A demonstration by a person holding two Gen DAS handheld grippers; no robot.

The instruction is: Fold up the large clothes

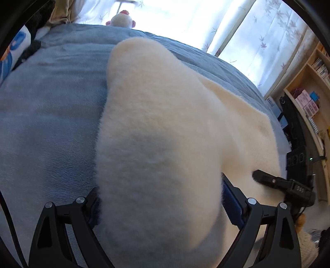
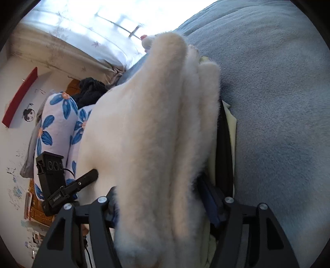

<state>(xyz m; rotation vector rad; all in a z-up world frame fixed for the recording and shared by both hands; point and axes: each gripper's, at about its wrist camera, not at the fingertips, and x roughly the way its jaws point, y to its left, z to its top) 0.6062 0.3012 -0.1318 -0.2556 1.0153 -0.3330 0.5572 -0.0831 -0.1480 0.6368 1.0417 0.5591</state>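
A fluffy cream-white garment (image 1: 156,127) lies over a grey-blue blanket (image 1: 51,115) on a bed. A thick fold of it runs between the fingers of my left gripper (image 1: 160,206), which is shut on it; the fingertips are buried in the fleece. In the right wrist view several bunched layers of the same garment (image 2: 148,134) fill my right gripper (image 2: 156,204), which is shut on them. The right gripper also shows in the left wrist view (image 1: 268,179), at the garment's right edge. The left gripper shows in the right wrist view (image 2: 82,181), at the left.
Pillows with blue flowers (image 2: 57,127) and dark clothes (image 2: 90,88) lie at the bed's head. A white plush toy (image 1: 121,19) sits at the far edge by curtained windows (image 1: 257,41). A wooden bookshelf (image 1: 309,99) stands to the right of the bed.
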